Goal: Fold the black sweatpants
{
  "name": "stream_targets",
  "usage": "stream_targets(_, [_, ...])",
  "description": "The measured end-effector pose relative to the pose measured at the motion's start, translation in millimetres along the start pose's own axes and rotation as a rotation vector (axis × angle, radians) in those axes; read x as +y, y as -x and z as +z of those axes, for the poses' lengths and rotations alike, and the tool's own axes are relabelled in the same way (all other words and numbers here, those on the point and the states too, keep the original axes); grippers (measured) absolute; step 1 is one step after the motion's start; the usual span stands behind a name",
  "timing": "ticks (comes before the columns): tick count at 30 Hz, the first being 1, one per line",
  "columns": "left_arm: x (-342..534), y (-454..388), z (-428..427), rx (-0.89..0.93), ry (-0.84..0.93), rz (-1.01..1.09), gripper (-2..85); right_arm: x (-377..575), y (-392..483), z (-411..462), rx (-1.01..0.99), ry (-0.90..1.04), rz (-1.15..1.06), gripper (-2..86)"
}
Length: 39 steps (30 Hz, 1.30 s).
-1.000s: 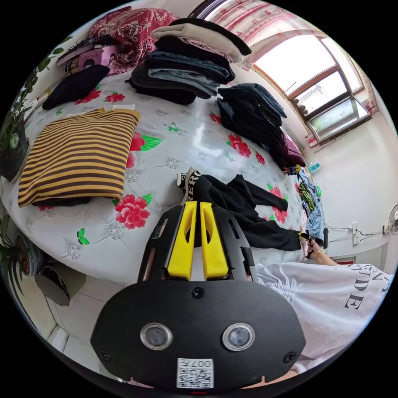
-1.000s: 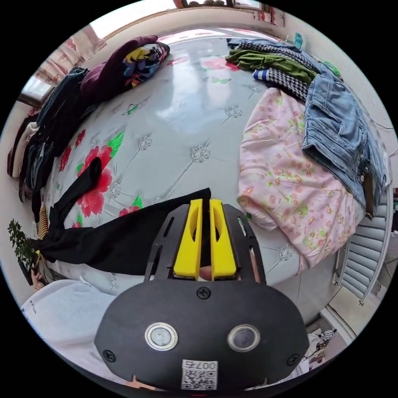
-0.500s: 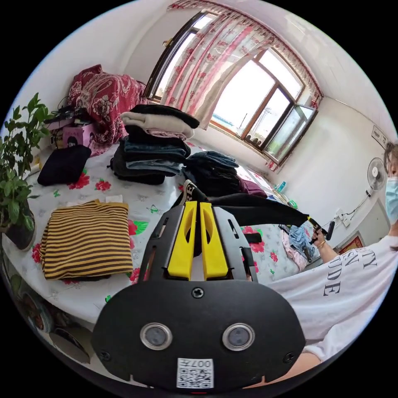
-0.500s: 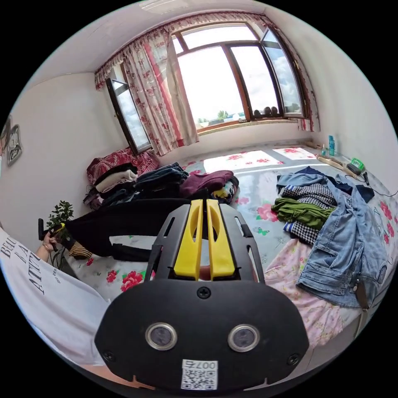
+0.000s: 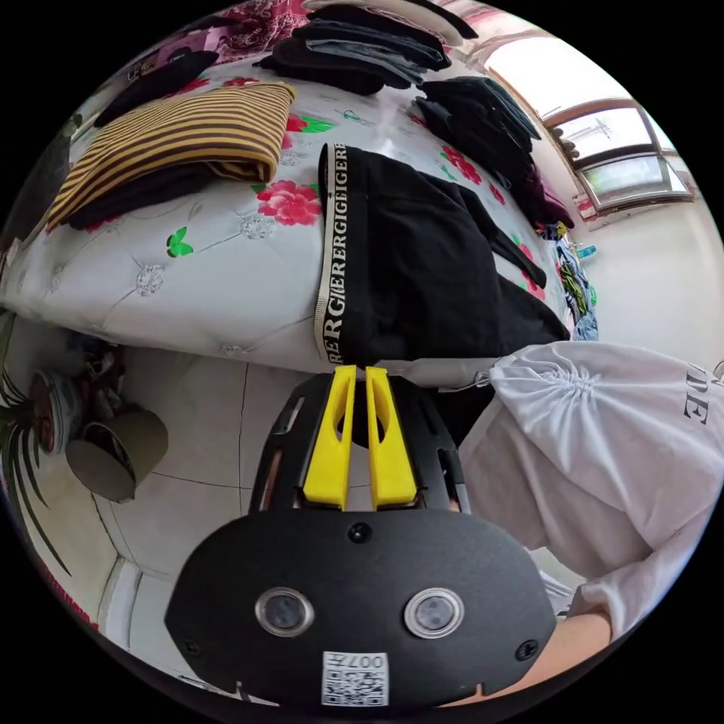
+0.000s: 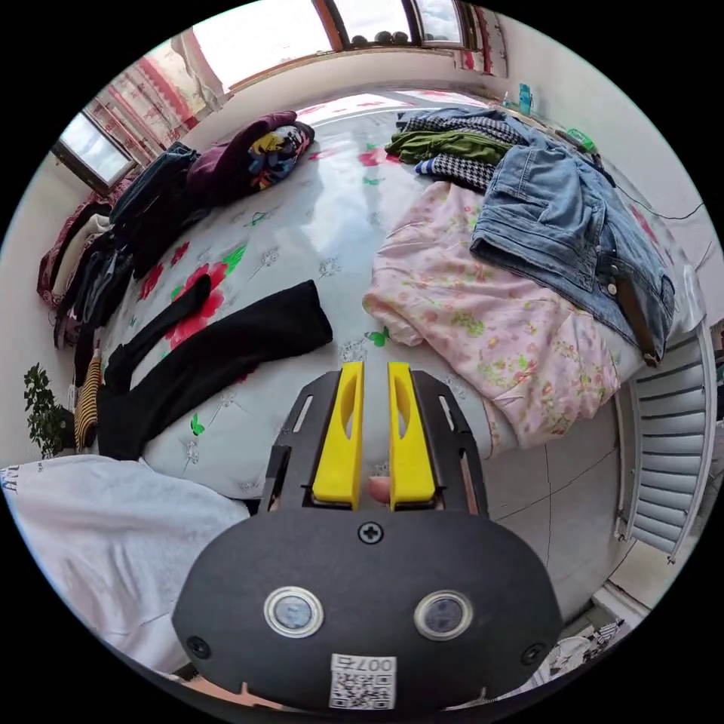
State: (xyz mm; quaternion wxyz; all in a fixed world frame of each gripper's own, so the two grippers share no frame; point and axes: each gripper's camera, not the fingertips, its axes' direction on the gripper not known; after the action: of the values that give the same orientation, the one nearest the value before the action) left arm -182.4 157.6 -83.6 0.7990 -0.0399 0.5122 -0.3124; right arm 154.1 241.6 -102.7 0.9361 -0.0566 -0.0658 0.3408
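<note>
left gripper view: sweatpants (image 5: 422,256) waistband; right gripper view: legs.

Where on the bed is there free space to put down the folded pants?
Bare sheet lies between the black sweatpants, the pink floral cloth and the maroon pile. A smaller patch lies between the waistband and the striped sweater. Near the denim jacket and the dark stacks it is crowded.
</note>
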Motion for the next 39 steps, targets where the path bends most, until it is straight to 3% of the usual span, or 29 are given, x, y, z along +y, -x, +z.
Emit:
stream_targets(4, [-4, 15, -49, -0.076, -0.128, -0.075, 3.3, -41, 54, -18, -0.083, -0.105, -0.134, 5.1])
stream_targets(8, [-42, 4, -78, -0.086, -0.313, -0.065, 5.3, -87, 134, 20, -0.256, -0.057, -0.286, 6.3])
stream_targets(13, [-137, -38, -28, -0.135, -0.256, 0.04, 8.3, -127, 227, 95, -0.214, 0.086, -0.407, 6.7])
stream_targets(16, [-192, -54, 19, -0.159, -0.206, 0.036, 8.8, -145, 255, 140, -0.171, 0.221, -0.38, 5.5])
stream_targets(17, [-211, -57, 40, -0.159, -0.172, 0.02, 8.8, -148, 258, 139, -0.062, 0.177, -0.323, 4.3])
stream_targets(21, [-246, -58, 96, -0.283, -0.022, -0.061, 6.5, -170, 244, 123, -0.135, 0.181, -0.317, 1.3])
stream_targets(26, [-235, -67, 95, -0.255, -0.067, -0.014, -0.4, -200, 129, -8, -0.254, -0.264, -0.02, 0.6])
stream_targets(28, [-228, -67, 95, -0.207, -0.085, -0.004, -0.4, -209, 100, -33, -0.247, -0.307, 0.022, 1.0])
stream_targets(34, [-237, -67, 84, -0.064, -0.186, -0.055, 4.0, -224, 68, -2, -0.197, -0.174, 0.048, 4.2])
stream_targets(39, [-269, -90, 90, -0.105, -0.163, 0.043, 8.6, -211, 63, 44, -0.196, -0.062, 0.092, 6.3])
